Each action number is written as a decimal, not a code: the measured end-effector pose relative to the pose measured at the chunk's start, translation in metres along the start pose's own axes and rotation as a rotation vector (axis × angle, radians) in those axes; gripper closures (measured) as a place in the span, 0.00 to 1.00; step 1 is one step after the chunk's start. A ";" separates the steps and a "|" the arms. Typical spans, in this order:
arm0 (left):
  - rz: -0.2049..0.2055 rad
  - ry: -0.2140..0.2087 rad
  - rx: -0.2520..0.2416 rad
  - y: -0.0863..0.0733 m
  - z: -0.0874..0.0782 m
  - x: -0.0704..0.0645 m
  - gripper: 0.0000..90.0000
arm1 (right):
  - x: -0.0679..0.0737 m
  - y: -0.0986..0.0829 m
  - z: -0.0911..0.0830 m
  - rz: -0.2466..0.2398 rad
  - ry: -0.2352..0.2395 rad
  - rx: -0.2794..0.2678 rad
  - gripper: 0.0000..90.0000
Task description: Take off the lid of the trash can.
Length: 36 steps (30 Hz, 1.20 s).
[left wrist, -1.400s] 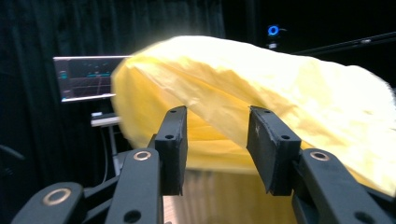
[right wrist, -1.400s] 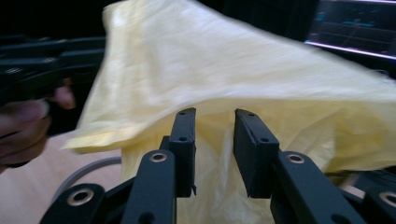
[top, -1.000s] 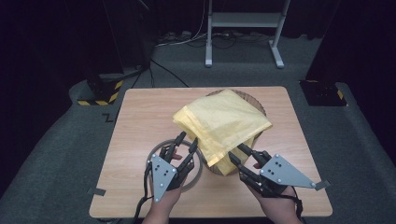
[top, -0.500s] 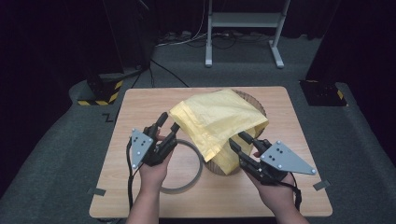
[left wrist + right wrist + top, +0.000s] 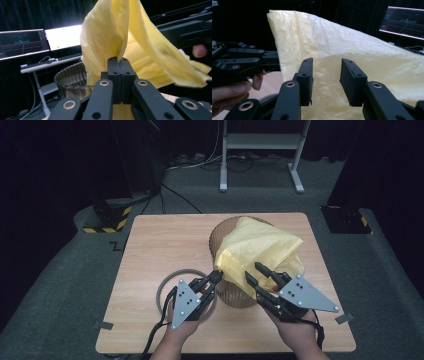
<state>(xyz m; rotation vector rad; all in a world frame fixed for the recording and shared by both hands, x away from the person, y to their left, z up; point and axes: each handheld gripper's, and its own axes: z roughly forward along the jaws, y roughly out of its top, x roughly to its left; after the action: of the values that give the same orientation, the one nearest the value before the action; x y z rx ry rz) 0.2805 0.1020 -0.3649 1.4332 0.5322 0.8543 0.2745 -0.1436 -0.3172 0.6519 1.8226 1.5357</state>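
**Yellow bag draped over ribbed bin, pinched at one corner**

Yellow bag (image 5: 260,251) lies bunched over the top of a ribbed translucent bin (image 5: 220,237) standing on the wooden tabletop (image 5: 165,242). The left tool (image 5: 216,276) is clenched on the bag's near edge, jaws pressed together on the film. The right tool (image 5: 253,273) is released, jaws apart just before the bag. A grey ring (image 5: 170,282) lies beside the bin.

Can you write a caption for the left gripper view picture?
Left gripper pinches a yellow bag above a ribbed bin.
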 end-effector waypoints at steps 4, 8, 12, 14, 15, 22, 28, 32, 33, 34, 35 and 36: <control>-0.053 0.054 -0.008 0.001 0.001 0.011 0.99 | -0.002 -0.012 -0.015 0.007 -0.026 -0.007 0.69; -0.087 0.094 -0.028 0.004 0.002 0.018 0.99 | -0.009 -0.029 -0.028 0.013 -0.073 0.015 0.70; -0.094 0.102 -0.026 0.005 0.003 0.019 0.99 | -0.014 -0.037 -0.029 0.029 -0.064 0.034 0.69; -0.095 0.095 -0.023 0.004 0.004 0.017 0.99 | -0.010 -0.038 -0.026 0.017 -0.048 0.033 0.65; -0.094 0.094 -0.021 0.004 0.004 0.017 0.99 | -0.008 -0.038 -0.024 0.010 -0.043 0.035 0.63; -0.111 0.086 -0.026 0.004 0.001 0.017 0.99 | 0.002 -0.036 -0.006 -0.028 -0.029 0.045 0.57; -0.119 0.085 -0.036 0.006 -0.002 0.018 0.98 | 0.006 -0.036 -0.002 -0.068 -0.047 0.044 0.59; -0.120 0.085 -0.034 0.005 -0.003 0.018 0.98 | 0.004 -0.033 -0.004 -0.089 -0.081 0.002 0.57; -0.124 0.085 -0.036 0.005 -0.004 0.018 0.98 | 0.003 -0.032 -0.005 -0.086 -0.084 -0.001 0.57; -0.126 0.084 -0.036 0.005 -0.005 0.018 0.98 | 0.002 -0.031 -0.004 -0.077 -0.085 0.003 0.57; -0.126 0.086 -0.036 0.005 -0.005 0.019 0.98 | -0.001 -0.031 -0.003 -0.070 -0.081 0.010 0.56; -0.137 0.086 -0.042 0.005 -0.005 0.019 0.98 | -0.002 -0.031 -0.001 -0.068 -0.077 0.014 0.57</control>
<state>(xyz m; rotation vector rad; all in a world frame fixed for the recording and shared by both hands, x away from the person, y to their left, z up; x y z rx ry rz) 0.2868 0.1196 -0.3571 1.3107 0.6659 0.8156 0.2757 -0.1516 -0.3469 0.6403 1.7812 1.4353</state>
